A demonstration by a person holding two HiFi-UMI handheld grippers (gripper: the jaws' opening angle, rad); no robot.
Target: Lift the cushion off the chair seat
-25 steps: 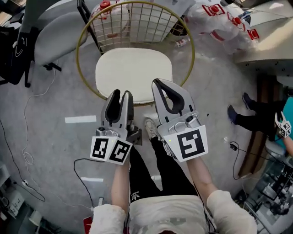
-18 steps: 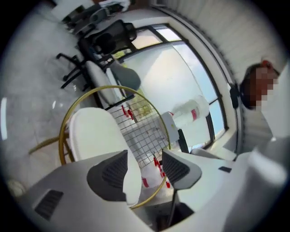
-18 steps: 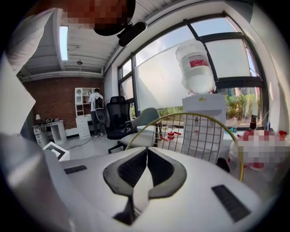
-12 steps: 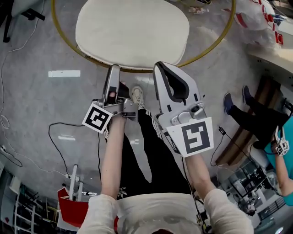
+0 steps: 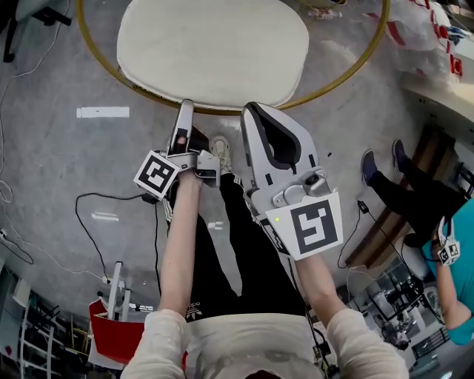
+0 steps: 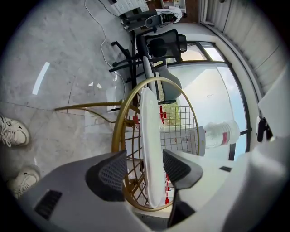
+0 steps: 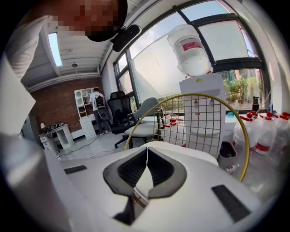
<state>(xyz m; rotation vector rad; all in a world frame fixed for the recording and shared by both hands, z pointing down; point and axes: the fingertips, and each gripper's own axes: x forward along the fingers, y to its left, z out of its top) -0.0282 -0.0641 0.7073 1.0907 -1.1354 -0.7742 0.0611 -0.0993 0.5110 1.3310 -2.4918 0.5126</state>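
Note:
The white oval cushion (image 5: 215, 48) lies on the seat of the round gold wire chair (image 5: 348, 70). My left gripper (image 5: 184, 111) is rolled on its side at the cushion's front edge. In the left gripper view the left gripper (image 6: 144, 170) is open, its jaws have just been opening, and the edge of the cushion (image 6: 151, 145) shows in the gap with neither pad pressing on it. My right gripper (image 5: 253, 112) sits just right of it at the seat's front rim. Its jaws are shut with nothing between them (image 7: 146, 156), and the cushion (image 7: 186, 152) lies just beyond.
The person's shoes (image 5: 220, 152) stand below the seat's front. Cables (image 5: 89, 215) cross the floor at left. Water bottles (image 5: 437, 22) crowd the back right, and another person (image 5: 415, 196) stands at right. A water dispenser (image 7: 199, 86) and office chairs (image 6: 163, 45) stand behind the chair.
Both grippers have sunk to the seat's front edge. The left gripper rolled onto its side and its jaws opened. The right gripper stayed shut.

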